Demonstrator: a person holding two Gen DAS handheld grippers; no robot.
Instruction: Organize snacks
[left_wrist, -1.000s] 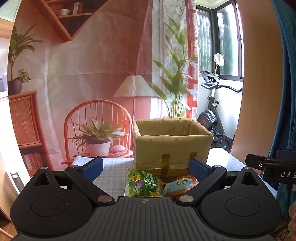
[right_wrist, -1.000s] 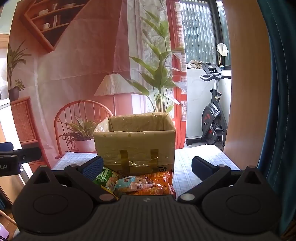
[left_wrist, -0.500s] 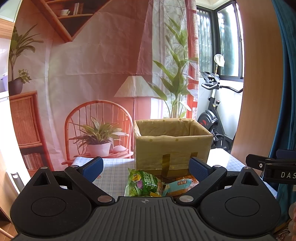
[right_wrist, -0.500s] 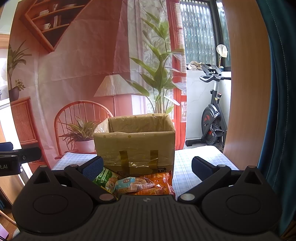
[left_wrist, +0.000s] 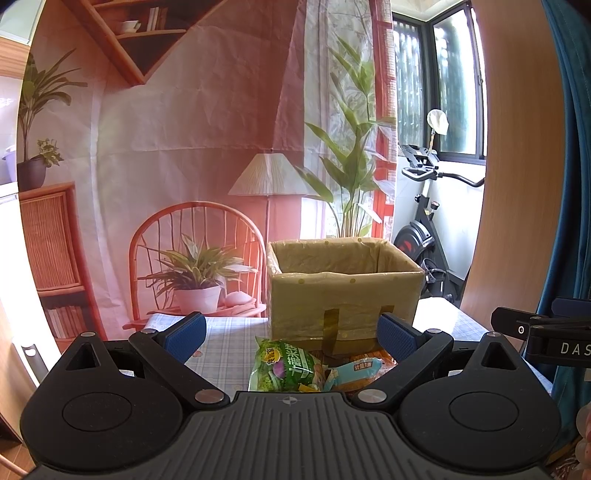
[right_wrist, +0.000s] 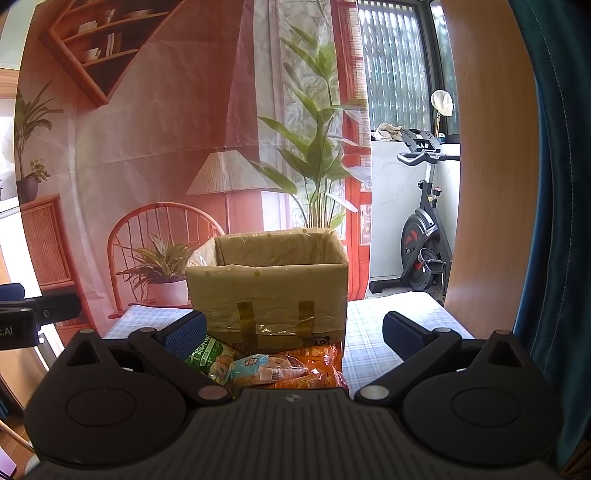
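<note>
Both grippers idle, nothing picked yet. Left hand-held gripper (left_wrist: 290, 332) jaws spread wide, blue pads well apart, empty. Right hand-held gripper (right_wrist: 293, 330) same: wide open, holds nothing.

Snacks sit in a small pile on the checked worktop (left_wrist: 221, 343), just in front of the cardboard box (left_wrist: 343, 291). In the left wrist view the pile is at 6 o'clock of the box: green snack bag (left_wrist: 284, 367) on the left side, light blue packet (left_wrist: 356, 371) at its 3 o'clock, touching or overlapping it, and orange packets (left_wrist: 373, 358) behind that, mostly hidden. In the right wrist view the same three show: green snack bag (right_wrist: 207, 356) near the left finger, light blue packet (right_wrist: 251, 367) in the middle, orange packets (right_wrist: 314, 369) toward 3 o'clock, against the cardboard box (right_wrist: 269, 295) front wall.

Box is open at the top, lined with clear film and taped at the front. Only the upper inside walls are visible, so cannot tell whether anything is in it.

Progress judgement: at the start or very near it. All visible snacks lie outside the box, none gripped. Left to do: grasp each packet and move it, presumably into the box.
</note>
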